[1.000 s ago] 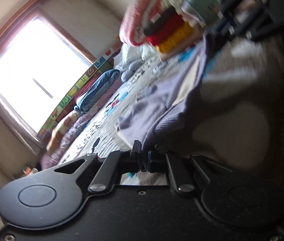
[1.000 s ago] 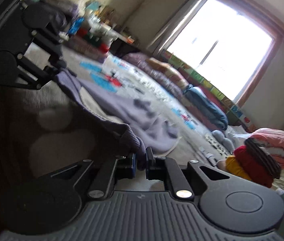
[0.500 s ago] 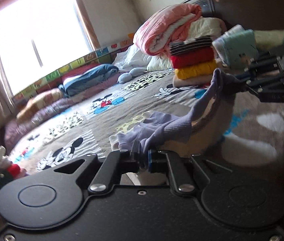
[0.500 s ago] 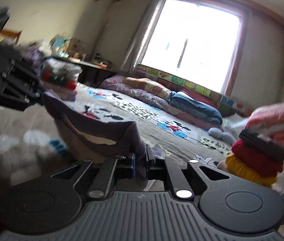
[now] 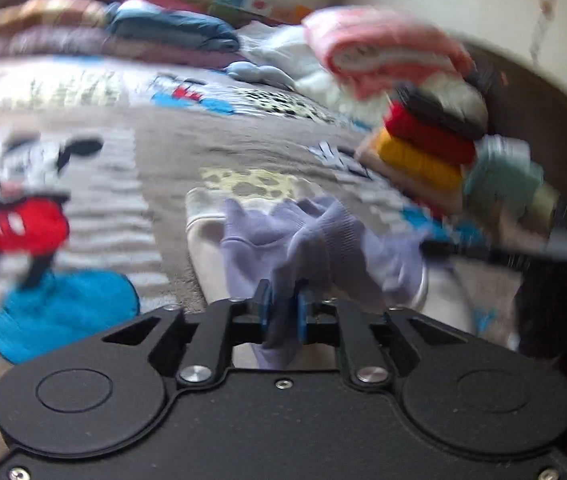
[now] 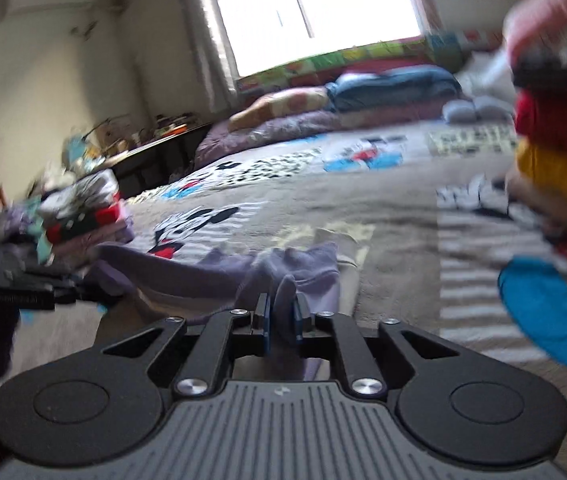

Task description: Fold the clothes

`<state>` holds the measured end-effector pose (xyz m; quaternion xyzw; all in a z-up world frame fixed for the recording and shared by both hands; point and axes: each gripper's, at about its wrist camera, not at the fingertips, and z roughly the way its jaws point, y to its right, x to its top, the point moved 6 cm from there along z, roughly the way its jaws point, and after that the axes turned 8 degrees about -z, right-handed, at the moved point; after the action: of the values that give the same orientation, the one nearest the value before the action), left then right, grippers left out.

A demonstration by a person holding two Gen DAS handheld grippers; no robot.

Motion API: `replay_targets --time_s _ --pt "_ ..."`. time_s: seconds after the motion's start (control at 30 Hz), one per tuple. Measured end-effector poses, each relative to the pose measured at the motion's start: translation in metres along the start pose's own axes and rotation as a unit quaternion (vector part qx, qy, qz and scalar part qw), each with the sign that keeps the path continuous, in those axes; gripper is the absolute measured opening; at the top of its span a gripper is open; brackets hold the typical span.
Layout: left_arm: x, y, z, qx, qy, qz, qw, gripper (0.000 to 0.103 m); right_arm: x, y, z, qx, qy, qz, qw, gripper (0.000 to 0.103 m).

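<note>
Between my left gripper pads sat a bunched fold of the lilac garment; jaws were narrow but opening, cloth still between them. My right gripper matched: narrow, opening, w/ another fold of the same garment pinched in the gap. The rest of it lay crumpled on the cartoon-print bedspread just ahead of both tools, a cream inner layer showing. Further out: a folded stack by the headboard, red & yellow pieces in it. Judgement: to do this step well, I'd let both edges go together, low to the bed, so the fold lands flat & corners stay aligned.
</note>
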<state>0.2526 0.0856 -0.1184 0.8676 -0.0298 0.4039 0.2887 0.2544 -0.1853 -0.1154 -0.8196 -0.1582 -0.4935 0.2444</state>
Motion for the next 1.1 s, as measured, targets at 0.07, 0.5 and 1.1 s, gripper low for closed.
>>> replay_targets --time_s 0.07,0.5,1.1 --pt "0.001 -0.015 0.000 -0.032 0.008 -0.052 0.9981 0.028 -0.007 0.014 0.012 0.014 -0.005 0.044 0.999 0.025" --pt "-0.003 -0.015 0.001 -0.075 0.017 -0.075 0.9942 0.008 -0.019 0.023 0.013 0.097 0.018 0.107 0.989 0.014" --pt "0.080 -0.046 0.023 -0.144 0.086 -0.111 0.9795 0.003 0.056 0.056 0.047 0.132 0.122 0.129 0.975 0.009"
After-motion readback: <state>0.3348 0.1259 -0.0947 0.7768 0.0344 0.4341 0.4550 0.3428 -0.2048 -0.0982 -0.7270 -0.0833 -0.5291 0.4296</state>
